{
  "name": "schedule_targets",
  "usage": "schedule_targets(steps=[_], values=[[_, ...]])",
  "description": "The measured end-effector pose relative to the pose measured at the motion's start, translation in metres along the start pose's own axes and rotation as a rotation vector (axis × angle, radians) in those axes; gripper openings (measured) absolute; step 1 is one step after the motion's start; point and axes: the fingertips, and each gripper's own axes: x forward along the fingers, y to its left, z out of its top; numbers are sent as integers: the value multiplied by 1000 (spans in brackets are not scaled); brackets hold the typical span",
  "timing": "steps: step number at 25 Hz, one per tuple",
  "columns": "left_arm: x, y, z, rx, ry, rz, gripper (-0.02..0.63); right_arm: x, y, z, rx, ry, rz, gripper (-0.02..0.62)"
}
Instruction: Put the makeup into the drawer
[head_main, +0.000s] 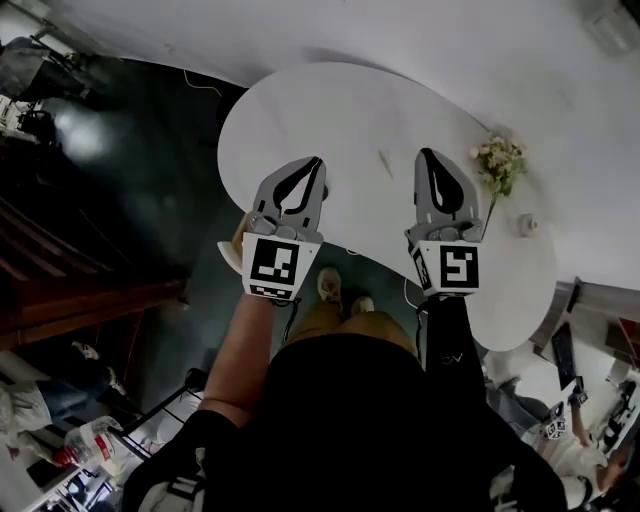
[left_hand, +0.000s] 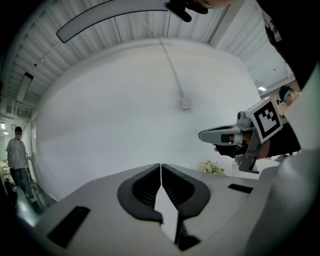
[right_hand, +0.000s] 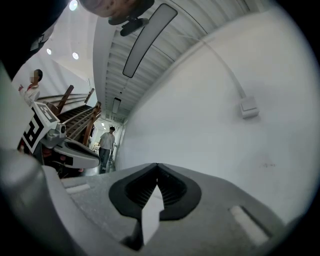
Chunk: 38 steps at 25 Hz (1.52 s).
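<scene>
Black-sleeved arms hold left gripper (head_main: 318, 162) and right gripper (head_main: 425, 155) side by side above a white table (head_main: 340, 105), jaws together, empty; flowers (head_main: 500, 160) far right.

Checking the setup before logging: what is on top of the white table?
On the white table: a flower bunch and a small white container. The left gripper and right gripper, both shut, hide part of its near side; what lies under them is unseen.

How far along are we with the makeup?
Nothing looks done. Left tongs and right tongs are shut and empty by the table, which bears flowers. No makeup or drawer is in view, so every step is left.
</scene>
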Motion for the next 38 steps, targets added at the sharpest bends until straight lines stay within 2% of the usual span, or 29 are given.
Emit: schedule_targets(steps=[4, 10, 16, 21, 25, 31, 36, 37, 38], values=[[12, 13, 2, 0, -17, -35, 11, 13, 0, 4, -8, 8, -42, 5], [18, 30, -4, -26, -30, -73, 11, 27, 13, 9, -57, 28, -53, 5], [23, 32, -9, -36, -37, -73, 11, 27, 10, 12, -63, 0, -59, 5], [25, 33, -17, -38, -11, -50, 11, 32, 12, 5, -58, 4, -20, 5], [32, 25, -48, -32, 91, -79, 12, 33, 6, 1, -52, 16, -3, 5], [36, 15, -138, 30, 341, -136, 12, 32, 6, -18, -40, 46, 19, 5], [42, -1, -201, 38, 502, -216, 16, 32, 6, -25, -34, 62, 32, 5], [43, -5, -213, 45, 535, -234, 37, 32, 6, -26, -33, 64, 35, 5], [44, -8, -225, 52, 568, -250, 97, 32, 6, -28, -31, 66, 37, 5]])
